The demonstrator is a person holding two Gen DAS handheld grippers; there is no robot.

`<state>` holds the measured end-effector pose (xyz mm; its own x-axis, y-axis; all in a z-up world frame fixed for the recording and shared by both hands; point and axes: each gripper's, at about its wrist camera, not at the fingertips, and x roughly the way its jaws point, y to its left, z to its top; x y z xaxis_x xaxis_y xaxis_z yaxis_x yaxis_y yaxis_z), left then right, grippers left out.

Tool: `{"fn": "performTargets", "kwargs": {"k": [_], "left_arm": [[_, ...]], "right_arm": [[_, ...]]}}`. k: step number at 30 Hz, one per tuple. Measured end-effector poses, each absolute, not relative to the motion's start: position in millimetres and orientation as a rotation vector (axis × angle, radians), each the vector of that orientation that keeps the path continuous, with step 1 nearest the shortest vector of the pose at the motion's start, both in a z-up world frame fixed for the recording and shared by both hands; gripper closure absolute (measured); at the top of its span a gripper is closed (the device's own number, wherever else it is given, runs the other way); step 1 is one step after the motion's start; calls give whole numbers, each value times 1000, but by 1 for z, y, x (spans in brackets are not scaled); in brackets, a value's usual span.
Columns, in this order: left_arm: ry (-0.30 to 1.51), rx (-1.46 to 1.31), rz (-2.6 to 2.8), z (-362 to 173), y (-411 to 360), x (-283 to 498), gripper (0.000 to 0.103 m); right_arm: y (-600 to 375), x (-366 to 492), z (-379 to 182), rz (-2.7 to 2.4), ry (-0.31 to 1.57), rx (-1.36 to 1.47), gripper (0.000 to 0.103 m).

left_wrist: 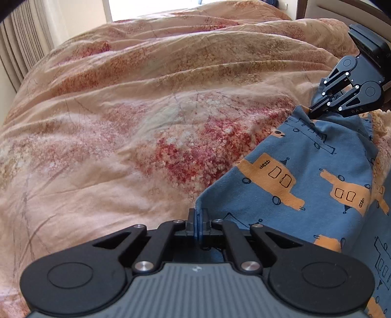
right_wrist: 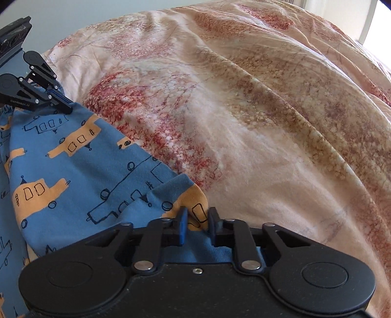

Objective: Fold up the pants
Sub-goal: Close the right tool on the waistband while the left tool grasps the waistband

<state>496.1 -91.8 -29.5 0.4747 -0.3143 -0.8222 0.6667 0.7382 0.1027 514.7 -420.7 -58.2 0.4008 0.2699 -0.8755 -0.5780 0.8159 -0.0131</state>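
The blue pants (left_wrist: 305, 181) with orange vehicle prints hang between my two grippers above the bed. My left gripper (left_wrist: 197, 219) is shut on one edge of the pants. It also shows in the right wrist view (right_wrist: 68, 106) at the far left, pinching the cloth. My right gripper (right_wrist: 197, 219) is closed on a bunched corner of the pants (right_wrist: 80, 171), with cloth filling the small gap between its pads. In the left wrist view the right gripper (left_wrist: 314, 112) holds the pants' upper edge at the right.
A rumpled peach quilt (left_wrist: 146, 110) with red and brown blotches covers the bed below and ahead; it also shows in the right wrist view (right_wrist: 268, 122). A curtain (left_wrist: 22, 49) hangs at the far left and a bright window (left_wrist: 151, 7) is beyond the bed.
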Motion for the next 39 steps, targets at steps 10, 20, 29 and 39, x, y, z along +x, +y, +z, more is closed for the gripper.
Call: {"fn": "performTargets", "kwargs": {"k": [10, 20, 29, 39], "left_arm": [[660, 517, -375, 0, -108, 510, 102], [798, 446, -362, -44, -100, 538, 88], [799, 204, -366, 4, -22, 548, 26], [877, 250, -438, 15, 46, 540, 27]], "right_arm": [[-409, 501, -3, 340, 771, -534, 102], [-379, 550, -67, 240, 865, -594, 98], [-412, 530, -11, 319, 772, -370, 28], [-330, 541, -20, 559, 720, -390, 20]]}}
